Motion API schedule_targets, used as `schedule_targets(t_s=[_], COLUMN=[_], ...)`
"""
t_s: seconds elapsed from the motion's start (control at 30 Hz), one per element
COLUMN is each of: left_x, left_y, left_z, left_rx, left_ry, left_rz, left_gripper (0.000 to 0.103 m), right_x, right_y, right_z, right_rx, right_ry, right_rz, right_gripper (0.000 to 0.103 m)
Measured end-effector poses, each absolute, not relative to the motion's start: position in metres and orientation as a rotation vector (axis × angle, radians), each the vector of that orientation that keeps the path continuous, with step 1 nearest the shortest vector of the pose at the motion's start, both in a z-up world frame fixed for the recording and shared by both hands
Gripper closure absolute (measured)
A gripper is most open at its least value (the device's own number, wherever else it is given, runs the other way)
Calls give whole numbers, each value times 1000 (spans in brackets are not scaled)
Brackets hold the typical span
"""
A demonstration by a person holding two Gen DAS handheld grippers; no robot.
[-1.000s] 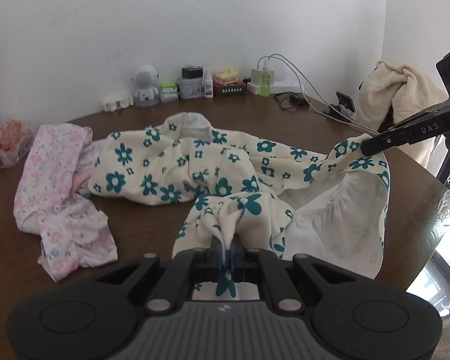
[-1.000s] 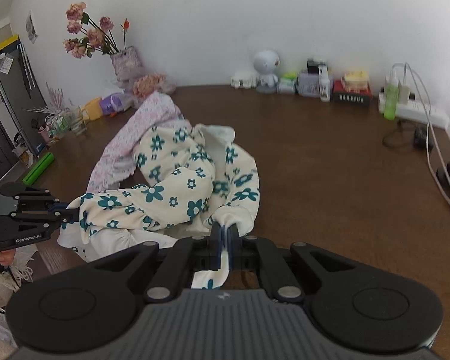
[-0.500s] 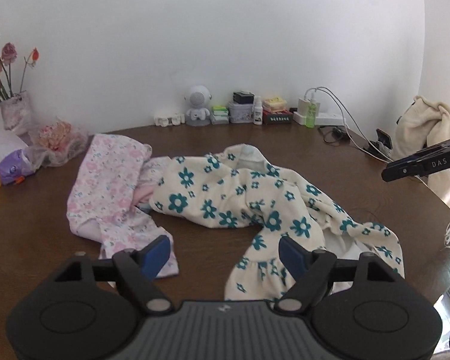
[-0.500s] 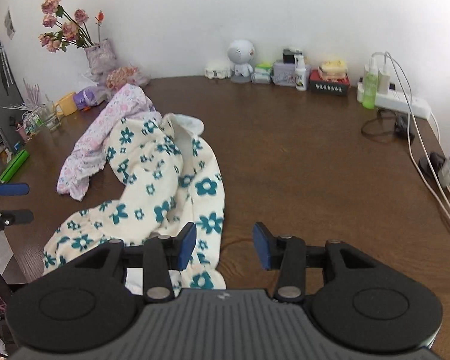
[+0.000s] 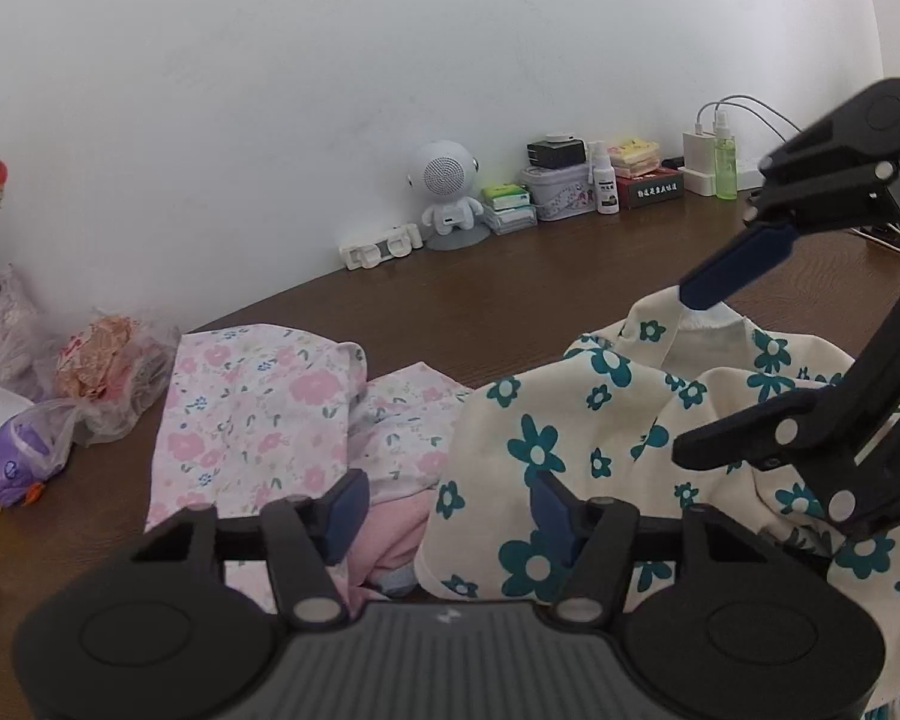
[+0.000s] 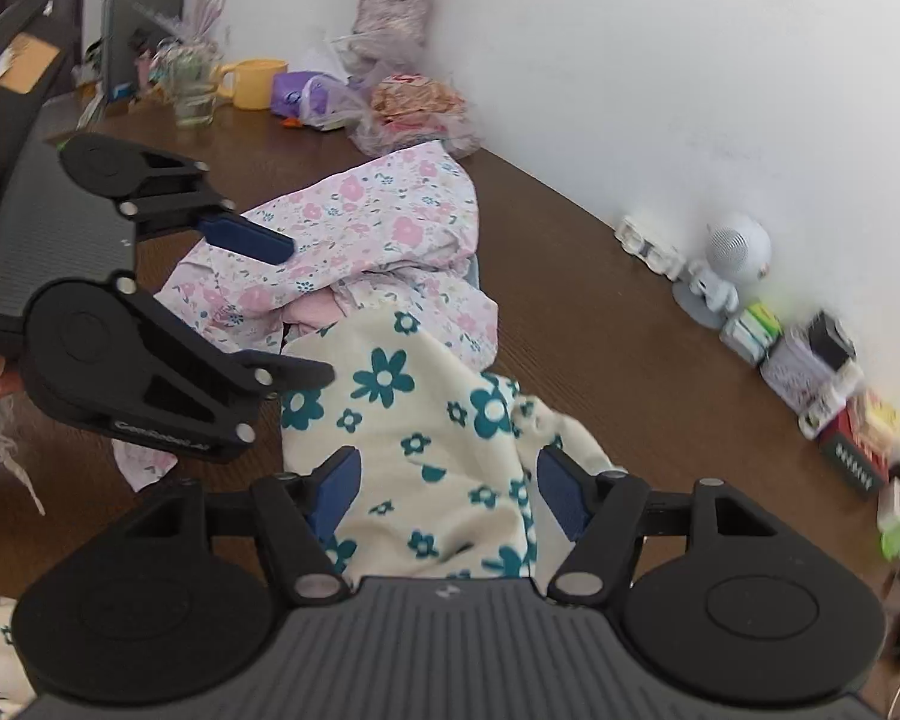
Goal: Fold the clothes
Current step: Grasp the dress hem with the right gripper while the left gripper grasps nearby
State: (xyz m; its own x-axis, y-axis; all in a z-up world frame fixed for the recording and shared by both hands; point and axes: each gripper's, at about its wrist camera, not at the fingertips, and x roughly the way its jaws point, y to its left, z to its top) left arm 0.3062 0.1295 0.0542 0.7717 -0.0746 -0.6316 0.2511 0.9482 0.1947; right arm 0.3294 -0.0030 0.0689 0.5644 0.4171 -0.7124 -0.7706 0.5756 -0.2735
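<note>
A cream garment with teal flowers (image 5: 600, 414) lies crumpled on the brown table; it also shows in the right wrist view (image 6: 414, 420). A pink floral garment (image 5: 252, 414) lies beside it on the left and partly under it, and shows in the right wrist view (image 6: 378, 228). My left gripper (image 5: 447, 510) is open and empty, low over the edge where the two garments meet. My right gripper (image 6: 441, 489) is open and empty, just above the cream garment. Each gripper shows in the other's view, close together, with jaws apart.
Along the wall stand a white robot speaker (image 5: 450, 192), small boxes and bottles (image 5: 600, 186), and a power strip with cables (image 5: 702, 162). Plastic bags (image 5: 102, 372), a vase of flowers (image 6: 390, 6), a yellow cup (image 6: 252, 81) and a glass (image 6: 195, 99) sit at the left end.
Both grippers let go of the cream garment a second ago and opened. Since then both have moved forward and down to its upper end, close to each other.
</note>
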Motion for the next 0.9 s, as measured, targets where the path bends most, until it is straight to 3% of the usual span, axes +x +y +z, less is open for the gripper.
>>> schedule_targets(t_s=[0.03,0.33,0.4,0.43,0.47,0.5,0.6,0.67,0.9], left_x=[311,283,271,266,258,251,227,212,216], left_y=[133,135,128,125,122,119,110,101,60], left_z=[50,59,66,69,72,78,94,106,124], left_rx=[261,308,340,349,342,317,237,239,299], left_ry=[683,586,584,586,582,587,606,592,583], left_rz=[-215,-411,-429,-431,-449,-484,-592,-615,-498], left_gripper=[94,97,97,97,97,96,78,52,33], right_x=[334,352,346,342,336,327,288,256,168], right_y=[7,52,50,47,40,30,-10,-42,-135], right_z=[66,45,43,44,45,48,57,63,60], right_rx=[-675,-955,-977,-978,-974,-969,-942,-920,-871], right_ry=[631,553,557,569,577,578,550,537,567], right_rz=[773,927,971,987,992,995,998,988,879], right_gripper=[36,35,40,62,96,98,98,98,98])
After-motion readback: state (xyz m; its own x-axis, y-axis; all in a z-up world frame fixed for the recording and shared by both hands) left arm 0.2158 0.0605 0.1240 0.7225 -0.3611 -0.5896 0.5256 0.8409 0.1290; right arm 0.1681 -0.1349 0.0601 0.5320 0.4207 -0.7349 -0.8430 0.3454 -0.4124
